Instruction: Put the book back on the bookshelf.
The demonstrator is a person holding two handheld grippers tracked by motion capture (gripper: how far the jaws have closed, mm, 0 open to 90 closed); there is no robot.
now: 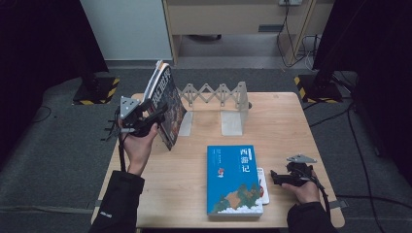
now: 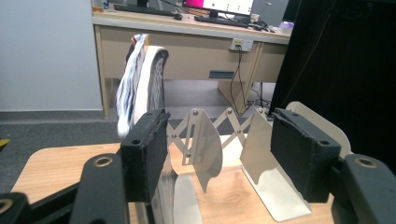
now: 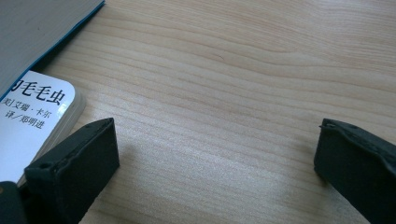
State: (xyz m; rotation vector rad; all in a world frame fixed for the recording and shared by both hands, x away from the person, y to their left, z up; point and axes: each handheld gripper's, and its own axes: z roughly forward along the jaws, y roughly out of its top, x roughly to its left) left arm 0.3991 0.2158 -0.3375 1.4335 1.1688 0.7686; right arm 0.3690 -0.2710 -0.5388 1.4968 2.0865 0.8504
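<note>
The person's left gripper (image 1: 154,118) is lifted above the left side of the wooden table (image 1: 282,121), up against a dark-covered book (image 1: 165,104) that stands upright and leans a little. In the high view the book's cover faces right and its lower edge hangs near the table's left rim, just left of the metal book rack (image 1: 218,104). From the left gripper view the jaws stand wide apart: the book (image 2: 140,79) rises just behind and beside one jaw, its pages fanned at the top, while the other jaw is far off to the side with nothing against it. Whether the book is truly pinched I cannot tell; the gap between the jaws looks through to the rack (image 2: 224,154), whose cream plates and folding lattice stand on the table beyond.

The right gripper (image 1: 276,177) rests low on the right side of the table, near the front edge, its jaws spread and holding nothing. Just beside it lies a small white book (image 3: 32,116) with rounded corners, tucked partly under a larger blue book (image 1: 233,179) that lies flat at the table's front centre. In the right gripper view one jaw sits close to the white book's corner, with bare wood between the jaws.
</note>
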